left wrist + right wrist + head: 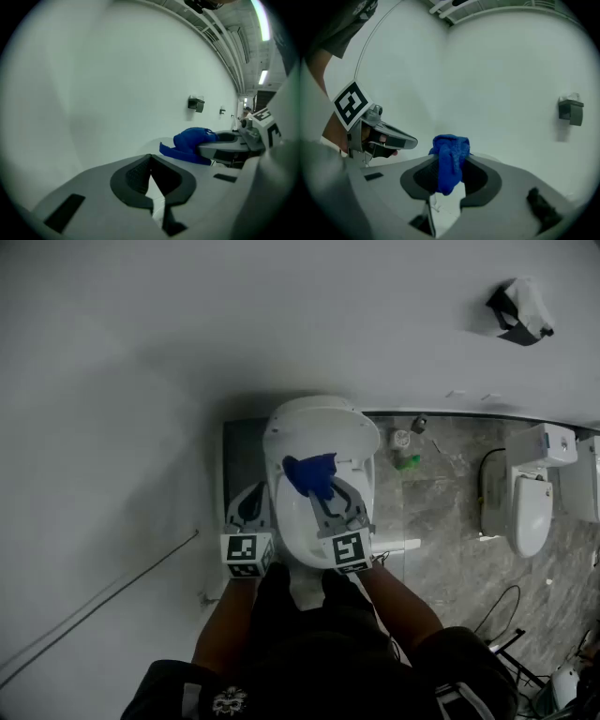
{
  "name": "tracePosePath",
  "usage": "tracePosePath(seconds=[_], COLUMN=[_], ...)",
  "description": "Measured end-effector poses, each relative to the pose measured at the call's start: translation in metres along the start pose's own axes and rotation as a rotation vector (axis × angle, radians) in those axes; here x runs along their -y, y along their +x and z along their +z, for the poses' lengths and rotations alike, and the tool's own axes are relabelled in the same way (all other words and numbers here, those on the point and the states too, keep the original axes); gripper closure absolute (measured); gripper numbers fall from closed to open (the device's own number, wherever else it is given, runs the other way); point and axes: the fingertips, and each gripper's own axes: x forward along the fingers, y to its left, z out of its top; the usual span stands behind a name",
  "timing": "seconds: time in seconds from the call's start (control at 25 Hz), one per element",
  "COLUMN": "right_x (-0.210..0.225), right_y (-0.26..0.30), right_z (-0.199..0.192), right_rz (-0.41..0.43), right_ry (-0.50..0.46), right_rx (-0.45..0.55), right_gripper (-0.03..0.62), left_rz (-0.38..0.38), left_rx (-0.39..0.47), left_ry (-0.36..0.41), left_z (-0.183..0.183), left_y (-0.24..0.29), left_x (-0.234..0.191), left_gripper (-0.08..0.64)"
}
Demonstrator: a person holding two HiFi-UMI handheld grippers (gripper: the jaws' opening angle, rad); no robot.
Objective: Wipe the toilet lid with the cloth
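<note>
- Cloth (311, 474), blue and bunched, sits on the white toilet lid (323, 423), pinched in the jaws of the right gripper (451, 168).
- Left gripper (150, 174) hangs beside the lid's left edge, jaws closed together on nothing.

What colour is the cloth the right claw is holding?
Bright blue. The cloth shows best in the right gripper view, pinched in the right claw.

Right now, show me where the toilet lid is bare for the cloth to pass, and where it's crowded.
Bare: the toilet lid's far end, between the cloth and the wall. Crowded: the near half, where the right gripper grips the cloth, and the left side, where the shut left gripper sits alongside.
</note>
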Motion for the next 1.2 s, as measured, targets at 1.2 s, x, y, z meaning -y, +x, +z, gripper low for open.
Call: tracePosePath(seconds=[1.2], right_x=[0.083], right_y=[0.173], right_z=[-0.037], right_rz=[-0.31], right_ry=[0.145], right_rx=[0.138], right_gripper=[0.48], left_rz=[-0.057], left_rx=[0.166], left_ry=[0.079], left_z=[-0.022], left_y=[0.166], left_x=[-0.061], left_gripper=[0.551])
